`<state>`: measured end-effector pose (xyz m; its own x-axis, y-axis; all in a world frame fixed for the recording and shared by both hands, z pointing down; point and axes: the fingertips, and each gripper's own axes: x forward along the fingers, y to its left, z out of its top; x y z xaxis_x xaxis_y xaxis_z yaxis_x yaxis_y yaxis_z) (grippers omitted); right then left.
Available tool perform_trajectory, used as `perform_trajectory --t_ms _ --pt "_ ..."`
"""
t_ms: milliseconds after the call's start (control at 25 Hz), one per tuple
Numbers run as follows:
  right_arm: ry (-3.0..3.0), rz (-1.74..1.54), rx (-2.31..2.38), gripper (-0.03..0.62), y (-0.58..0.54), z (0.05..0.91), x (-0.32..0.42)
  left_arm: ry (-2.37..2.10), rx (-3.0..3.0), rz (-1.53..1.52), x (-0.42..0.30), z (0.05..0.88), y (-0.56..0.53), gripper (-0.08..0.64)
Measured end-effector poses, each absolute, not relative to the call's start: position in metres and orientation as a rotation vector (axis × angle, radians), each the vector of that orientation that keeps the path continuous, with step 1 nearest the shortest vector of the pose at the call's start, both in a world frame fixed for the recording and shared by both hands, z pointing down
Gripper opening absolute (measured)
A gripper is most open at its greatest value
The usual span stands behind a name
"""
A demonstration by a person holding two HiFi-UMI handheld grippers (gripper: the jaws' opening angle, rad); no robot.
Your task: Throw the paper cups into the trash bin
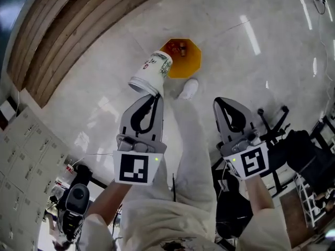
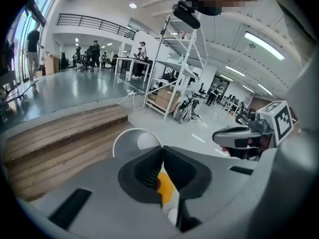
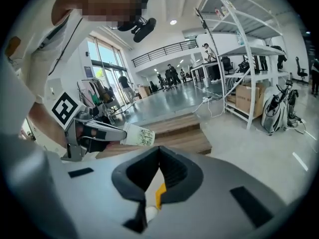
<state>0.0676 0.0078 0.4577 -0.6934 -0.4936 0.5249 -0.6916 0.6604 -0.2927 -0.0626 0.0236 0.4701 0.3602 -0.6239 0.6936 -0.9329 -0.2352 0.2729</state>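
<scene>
In the head view a white paper cup [image 1: 152,73] with green print is held out over the floor, its mouth toward me. My left gripper [image 1: 156,94] is shut on the cup's rim. The same rim [image 2: 130,139] shows just past the closed jaws in the left gripper view. Beyond the cup, on the floor, stands an orange octagonal trash bin [image 1: 184,59] with some rubbish inside. My right gripper [image 1: 219,102] hangs to the right of the person's leg, shut with nothing in it. The right gripper view shows the cup [image 3: 137,135] held by the left gripper [image 3: 102,133].
Wooden steps [image 1: 78,30] curve along the upper left. The person's white shoe [image 1: 188,89] is just short of the bin. A black wheeled stand and bags [image 1: 282,135] crowd the right side. White lockers [image 1: 21,156] line the left. A metal shelf rack [image 2: 174,78] stands further off.
</scene>
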Motion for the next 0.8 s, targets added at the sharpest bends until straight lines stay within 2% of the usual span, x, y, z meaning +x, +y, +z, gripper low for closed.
perform_trajectory --t_ms 400,800 --pt "-2.425 0.703 0.911 0.006 -0.008 0.599 0.061 -1.240 1.955 0.690 -0.044 0.620 0.021 0.020" --pt "-2.376 0.710 0.851 0.006 -0.023 0.700 0.058 -1.259 1.940 0.692 -0.018 0.714 0.007 0.020"
